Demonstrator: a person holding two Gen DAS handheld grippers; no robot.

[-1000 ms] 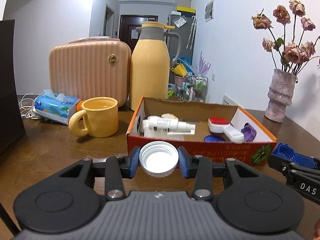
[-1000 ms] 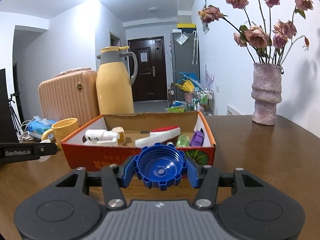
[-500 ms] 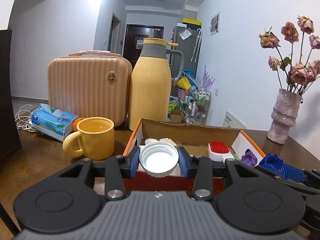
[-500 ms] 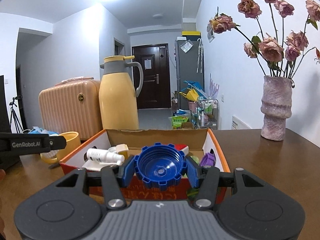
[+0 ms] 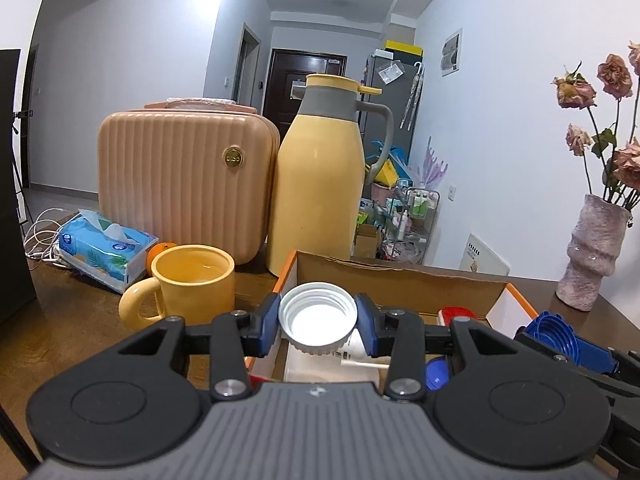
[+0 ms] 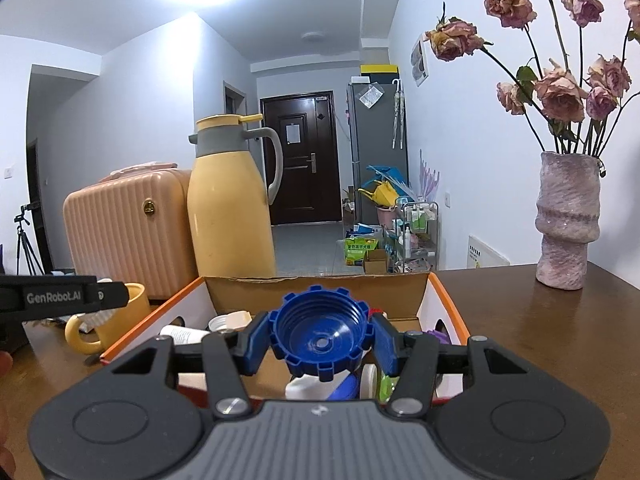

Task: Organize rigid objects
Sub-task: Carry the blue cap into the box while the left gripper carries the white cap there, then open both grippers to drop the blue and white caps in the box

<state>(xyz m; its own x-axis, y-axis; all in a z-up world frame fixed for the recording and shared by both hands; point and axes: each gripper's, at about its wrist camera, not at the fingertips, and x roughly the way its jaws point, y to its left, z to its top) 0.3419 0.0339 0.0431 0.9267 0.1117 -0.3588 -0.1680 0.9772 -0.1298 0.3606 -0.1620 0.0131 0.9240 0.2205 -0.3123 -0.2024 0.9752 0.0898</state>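
My left gripper (image 5: pixel 317 324) is shut on a white screw cap (image 5: pixel 318 318), held above the left part of an orange-edged cardboard box (image 5: pixel 400 280). My right gripper (image 6: pixel 320 338) is shut on a blue toothed cap (image 6: pixel 320 334) and hangs over the same box (image 6: pixel 320 290). That blue cap (image 5: pixel 554 334) also shows at the right of the left wrist view. Inside the box lie a white tube (image 6: pixel 184 334), a red-topped piece (image 5: pixel 460 314) and other small items, partly hidden by the grippers. The left gripper's arm (image 6: pixel 60 298) crosses the left edge of the right wrist view.
On the brown table (image 6: pixel 540 340) stand a yellow mug (image 5: pixel 192 282), a yellow thermos jug (image 5: pixel 320 184), a peach case (image 5: pixel 184 176), a blue tissue pack (image 5: pixel 106 248) and an orange (image 5: pixel 158 250). A pink vase with dried roses (image 6: pixel 568 220) stands at the right.
Both grippers have moved forward and slightly up, from in front of the box to over it, each still holding its cap.
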